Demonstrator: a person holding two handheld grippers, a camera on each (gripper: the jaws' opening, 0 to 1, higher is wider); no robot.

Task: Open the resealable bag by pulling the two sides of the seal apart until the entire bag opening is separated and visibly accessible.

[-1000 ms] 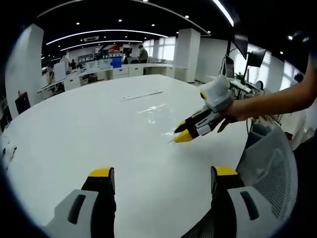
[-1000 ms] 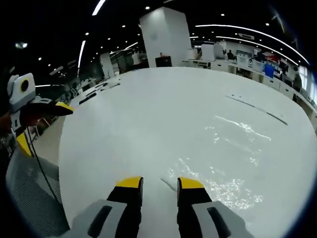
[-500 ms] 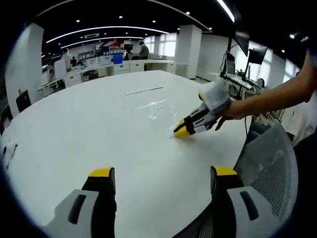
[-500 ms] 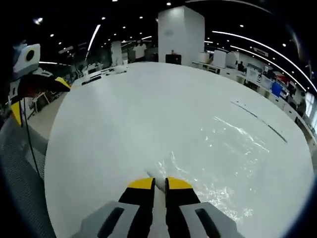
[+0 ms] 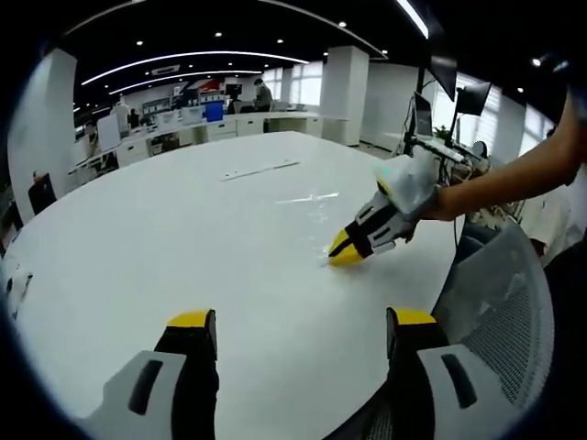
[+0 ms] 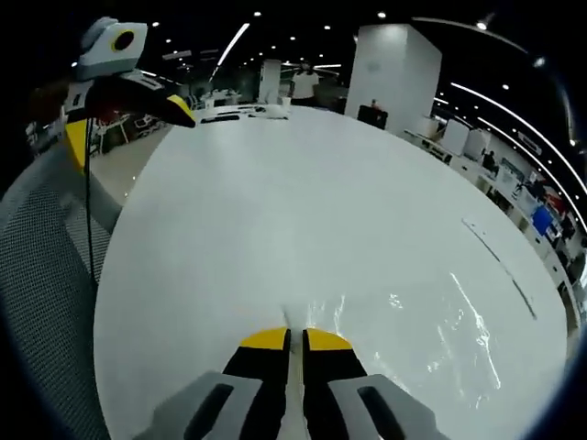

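The clear resealable bag [image 5: 310, 198] lies flat on the round white table [image 5: 138, 238], showing mostly as glints. In the left gripper view my right gripper [image 5: 346, 251] comes in from the right, held by a hand, and is shut on the bag's near edge. In the right gripper view its yellow-tipped jaws [image 6: 295, 341] are pressed together on the thin plastic, and the bag [image 6: 440, 321] spreads away to the right. My left gripper [image 5: 301, 321] hovers open over the table's near rim, apart from the bag. From the right gripper view the left gripper [image 6: 128, 126] appears at the upper left, jaws spread.
A grey mesh chair [image 5: 500, 302] stands at the table's edge beside both hands, also the mesh chair [image 6: 41, 275]. A thin white strip [image 5: 261, 170] lies on the far side of the table. Office desks, pillars and monitors stand behind.
My right gripper went from open around the bag's edge to shut on it, then drew slightly back toward the table's rim with the bag following. The left gripper stayed open and barely moved.
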